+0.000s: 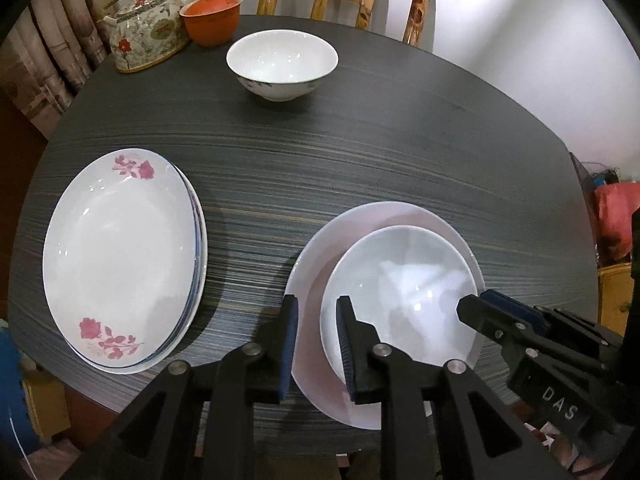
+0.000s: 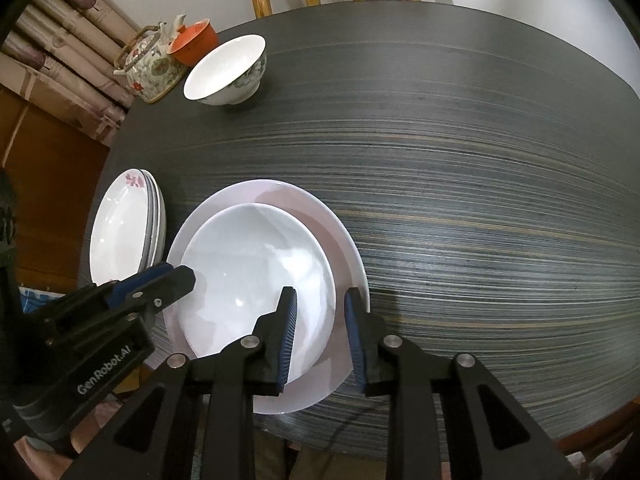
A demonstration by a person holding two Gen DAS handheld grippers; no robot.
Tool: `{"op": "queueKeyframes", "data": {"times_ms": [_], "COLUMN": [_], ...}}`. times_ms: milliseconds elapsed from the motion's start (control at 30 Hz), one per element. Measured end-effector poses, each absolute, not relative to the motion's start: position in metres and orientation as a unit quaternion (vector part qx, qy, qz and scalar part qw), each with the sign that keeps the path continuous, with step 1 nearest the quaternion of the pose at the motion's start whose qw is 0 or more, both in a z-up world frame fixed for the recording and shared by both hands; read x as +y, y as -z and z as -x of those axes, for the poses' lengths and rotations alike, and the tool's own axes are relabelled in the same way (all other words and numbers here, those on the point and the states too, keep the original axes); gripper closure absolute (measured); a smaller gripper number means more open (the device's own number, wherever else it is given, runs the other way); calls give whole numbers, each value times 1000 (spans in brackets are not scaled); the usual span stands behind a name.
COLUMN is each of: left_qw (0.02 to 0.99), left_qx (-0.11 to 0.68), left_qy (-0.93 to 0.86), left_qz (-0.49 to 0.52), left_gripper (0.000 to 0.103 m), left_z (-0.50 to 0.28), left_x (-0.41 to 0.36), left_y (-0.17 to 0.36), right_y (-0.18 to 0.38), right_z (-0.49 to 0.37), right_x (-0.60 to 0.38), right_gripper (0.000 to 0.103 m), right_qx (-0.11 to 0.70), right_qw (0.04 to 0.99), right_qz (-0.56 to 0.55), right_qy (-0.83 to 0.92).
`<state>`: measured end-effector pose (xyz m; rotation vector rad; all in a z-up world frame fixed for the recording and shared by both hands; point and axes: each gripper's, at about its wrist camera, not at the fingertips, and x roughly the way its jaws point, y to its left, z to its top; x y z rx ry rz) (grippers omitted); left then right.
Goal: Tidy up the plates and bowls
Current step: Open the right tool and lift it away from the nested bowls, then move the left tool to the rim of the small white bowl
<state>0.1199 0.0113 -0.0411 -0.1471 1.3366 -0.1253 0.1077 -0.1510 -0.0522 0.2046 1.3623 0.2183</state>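
A dark grey table [image 1: 360, 168] with fine streaked wood grain and a rounded edge fills both views. Near its front edge lies a wide, flat, pale pink glazed plate [image 1: 320, 248], and inside it sits a shallow, glossy white bowl [image 1: 400, 280], pushed toward the plate's near side. To the left, a stack of white porcelain plates with red rose prints [image 1: 120, 256] rests apart from it. Farther back stands a deep white footed bowl with a floral band [image 1: 282, 64], then a round flowered ceramic teapot [image 1: 144, 32] touching a small orange lidded cup [image 1: 211, 16]. The left gripper [image 1: 316, 320] straddles the shallow bowl's left rim, its ribbed blue pads narrowly parted and clear of it. The right gripper [image 2: 320, 316] likewise brackets the right rim, slightly apart, gripping nothing.
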Motion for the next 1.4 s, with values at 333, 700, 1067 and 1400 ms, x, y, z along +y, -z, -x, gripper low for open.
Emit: {"op": "queueKeyframes", "data": {"times_ms": [333,700,1067,1400], "left_qw": [790,798,789,778], "left_qx": [607,595,598,605], "left_qy": [44,13,2,0], "left_qz": [80,91,141,170], "left_gripper": [83,83,83,83], "left_z": [-132,-156,-211,-259], "left_x": [41,76,111,110], "left_y": [27,13,16,34], "right_y": [29,16,12,27], "right_z": [-117,-148,-211,-263], "right_x": [-159,-156,-144,-125], "right_gripper": [79,78,78,77], "right_qx": [613,610,614,625], "right_qw": [777,781,774,761], "right_qz": [-90,-65,-62,-75], "right_qy": [-111,-117,-144,-155]}}
